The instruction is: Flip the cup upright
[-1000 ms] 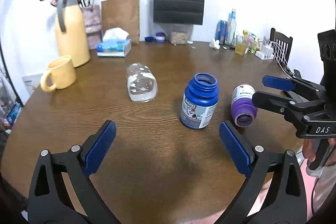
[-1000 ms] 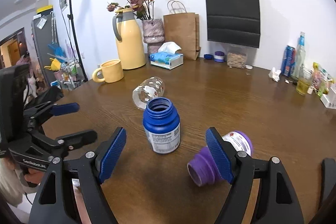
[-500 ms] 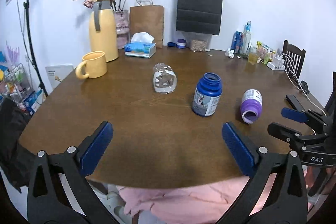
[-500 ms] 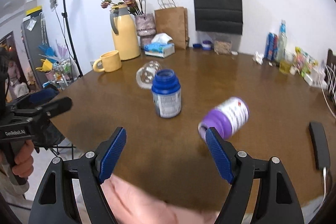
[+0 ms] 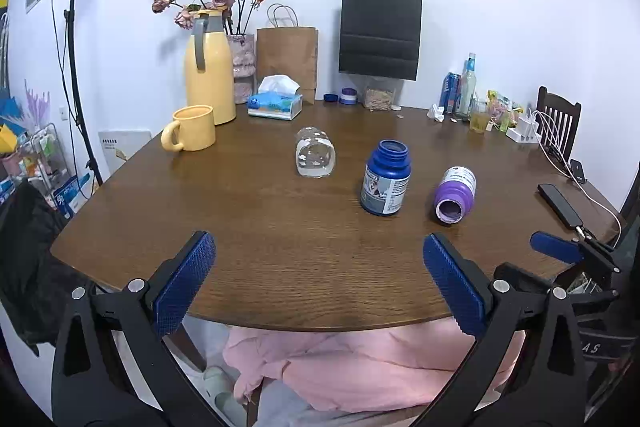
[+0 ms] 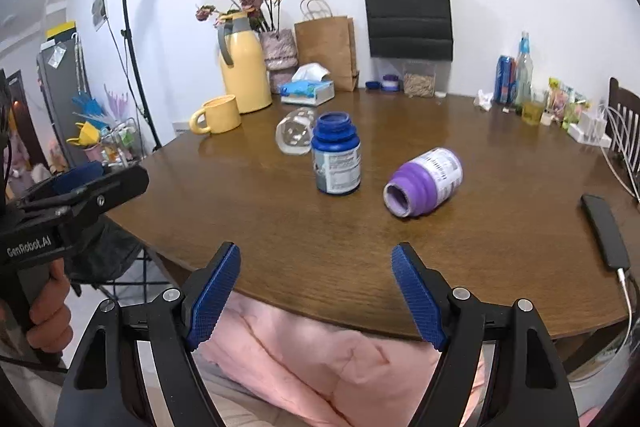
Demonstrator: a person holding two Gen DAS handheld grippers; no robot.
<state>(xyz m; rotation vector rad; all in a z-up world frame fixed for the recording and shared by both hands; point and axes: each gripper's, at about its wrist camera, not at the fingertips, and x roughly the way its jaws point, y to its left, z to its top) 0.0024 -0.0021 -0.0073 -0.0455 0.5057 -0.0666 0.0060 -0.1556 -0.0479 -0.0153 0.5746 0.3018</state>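
Blue-padded left gripper (image 5: 319,285) sits at the near table edge, jaws wide apart, nothing between them. Right gripper (image 6: 316,293) same: jaws apart, empty, held off the near edge over pink fabric (image 6: 320,359). Right gripper also shows at the right edge of the left view, left one at the left edge of the right view with a hand (image 6: 48,319) on its grip.

Wooden table (image 5: 280,227) is round, dark brown. Nearest items on it: purple bottle (image 6: 425,182) lying on its side, open mouth toward the cameras; blue bottle (image 6: 336,159) upright, no cap, just left of the purple one, the two apart. Black phone (image 6: 604,231) lies near the right edge with a cable plugged in.

Clear glass cup (image 5: 315,158) lies on its side near the table middle, behind and left of the blue bottle, well apart from both grippers. Not upright yet.

Further back left: yellow mug (image 5: 192,128) upright, yellow flask (image 5: 209,69) behind it, tissue box (image 5: 275,103) to the right. At the far edge against the wall: vase of dried roses (image 5: 243,67), brown paper bag (image 5: 287,61), black paper bag (image 5: 380,27). Far right: cans, bottles and snack clutter (image 5: 472,99), chair (image 5: 558,119), light stand (image 6: 120,7) left of the table.
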